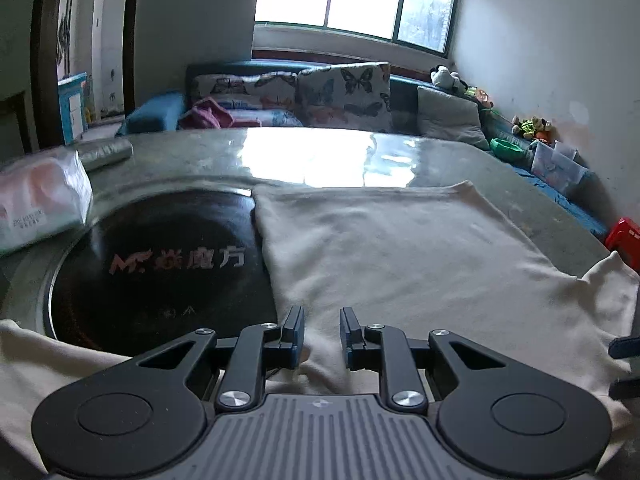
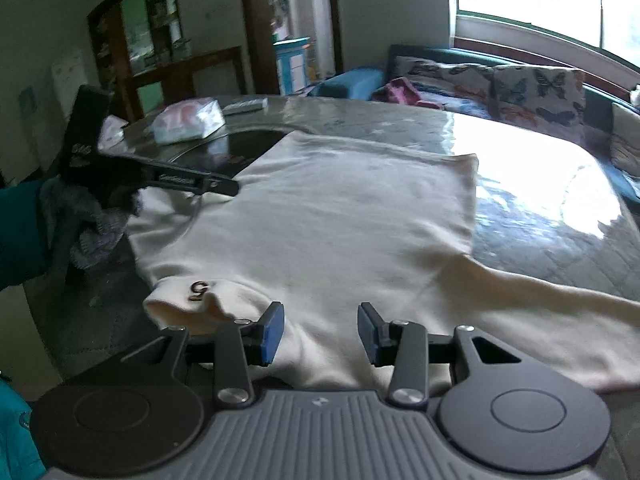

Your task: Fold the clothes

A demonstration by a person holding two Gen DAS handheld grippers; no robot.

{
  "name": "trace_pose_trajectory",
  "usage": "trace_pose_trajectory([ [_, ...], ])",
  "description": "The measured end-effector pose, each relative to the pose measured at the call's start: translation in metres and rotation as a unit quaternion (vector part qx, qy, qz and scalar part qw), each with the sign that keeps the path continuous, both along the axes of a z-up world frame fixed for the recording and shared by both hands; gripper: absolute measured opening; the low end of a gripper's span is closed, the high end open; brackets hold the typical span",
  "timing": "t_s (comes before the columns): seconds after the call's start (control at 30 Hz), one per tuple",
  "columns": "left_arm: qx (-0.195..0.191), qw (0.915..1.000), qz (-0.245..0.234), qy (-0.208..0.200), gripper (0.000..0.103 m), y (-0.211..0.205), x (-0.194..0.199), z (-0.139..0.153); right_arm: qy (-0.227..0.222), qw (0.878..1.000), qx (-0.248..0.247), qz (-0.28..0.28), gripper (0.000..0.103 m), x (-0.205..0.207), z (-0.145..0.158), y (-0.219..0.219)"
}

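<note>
Cream soft knit sweater (image 2: 320, 216) lies flat on tabletop (image 2: 540, 200); light, floppy, I'd pinch near edges. Left gripper (image 1: 322, 330) & right gripper (image 2: 321, 330): fingers open, holding nothing.

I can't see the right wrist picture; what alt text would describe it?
A cream sweater lies spread flat on a glossy table, with the open right gripper low over its near edge. The left gripper reaches in from the left, and a tissue pack sits behind.
</note>
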State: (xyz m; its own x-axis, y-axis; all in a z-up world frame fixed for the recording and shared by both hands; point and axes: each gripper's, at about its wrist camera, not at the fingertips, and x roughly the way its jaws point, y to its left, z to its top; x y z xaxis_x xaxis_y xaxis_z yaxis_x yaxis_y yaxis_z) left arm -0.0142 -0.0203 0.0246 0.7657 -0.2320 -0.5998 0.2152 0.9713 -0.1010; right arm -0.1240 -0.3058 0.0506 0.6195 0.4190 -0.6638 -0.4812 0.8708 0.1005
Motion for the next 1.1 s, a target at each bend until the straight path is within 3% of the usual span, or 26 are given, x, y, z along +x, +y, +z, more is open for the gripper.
trace_pose_trajectory([
  [0.3, 0.023, 0.9955, -0.086, -0.033, 0.022, -0.049, -0.043, 0.012, 0.024, 0.999, -0.011, -0.024, 0.041, -0.01, -0.014, -0.015],
  [0.57, 0.055, 0.9866, -0.149, -0.037, 0.022, -0.084, -0.07, -0.002, 0.001, 0.999, 0.011, -0.046, 0.041, -0.01, -0.006, -0.027],
  [0.77, 0.064, 0.9839, -0.164, -0.033, 0.022, -0.088, -0.079, -0.009, 0.016, 0.998, 0.007, -0.061, 0.041, -0.001, -0.018, -0.033],
  [0.97, 0.071, 0.9824, -0.169, -0.035, 0.023, -0.088, -0.078, -0.007, 0.0, 0.997, 0.019, -0.073, 0.041, -0.007, -0.009, -0.045],
  [1.1, 0.071, 0.9823, -0.168, -0.044, 0.023, -0.091, -0.074, 0.001, -0.012, 0.994, 0.015, -0.111, 0.041, -0.004, -0.007, -0.06],
])
